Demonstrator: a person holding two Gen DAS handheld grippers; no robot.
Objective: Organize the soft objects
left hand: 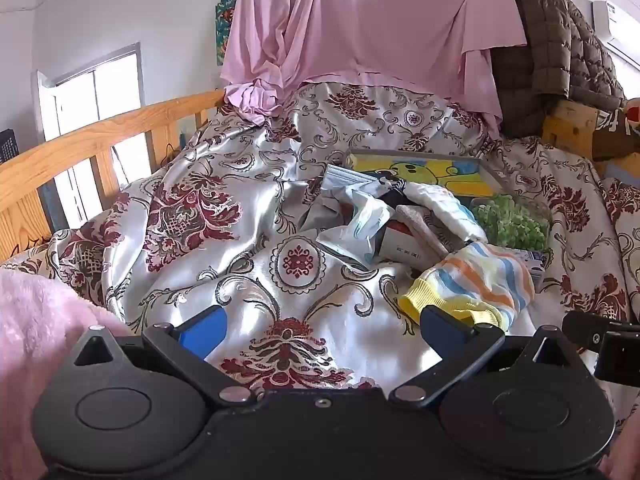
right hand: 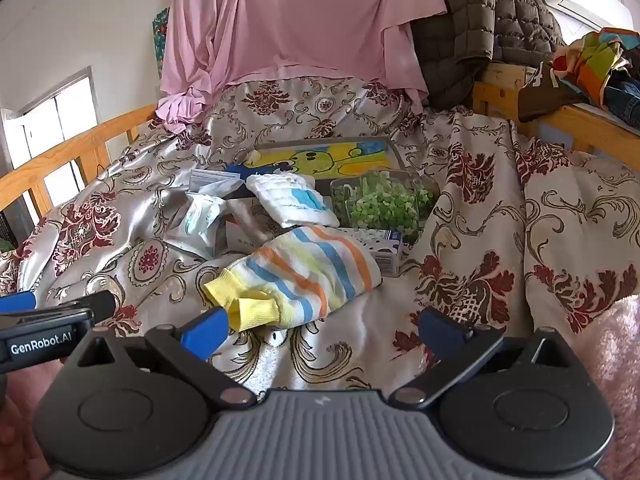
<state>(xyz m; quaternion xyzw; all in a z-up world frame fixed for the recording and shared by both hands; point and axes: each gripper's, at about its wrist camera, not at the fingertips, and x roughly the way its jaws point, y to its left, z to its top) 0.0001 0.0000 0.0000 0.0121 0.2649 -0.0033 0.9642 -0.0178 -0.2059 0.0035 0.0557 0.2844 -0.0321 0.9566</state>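
A striped sock with a yellow cuff point(right hand: 304, 276) point(left hand: 476, 284) lies on the floral satin bedspread point(right hand: 500, 208) point(left hand: 224, 208). Behind it a pile holds a white folded cloth point(right hand: 292, 200) point(left hand: 440, 204), a crumpled wrapper point(right hand: 200, 224) point(left hand: 360, 224), a face mask pack point(left hand: 348, 180) and a small box point(right hand: 384, 248). My right gripper point(right hand: 323, 334) stands open just in front of the sock, its left fingertip point(right hand: 208, 330) near the yellow cuff. My left gripper point(left hand: 323, 334) is open over bare bedspread, the sock beside its right fingertip point(left hand: 440, 324).
A clear tub of green bits point(right hand: 380, 200) and a cartoon picture board point(right hand: 320, 160) lie behind the pile. Pink sheet point(right hand: 288, 24) and a quilted brown jacket point(right hand: 480, 28) hang at the back. A wooden rail point(left hand: 96, 132) runs along the left. Pink fleece point(left hand: 36, 340) lies near left.
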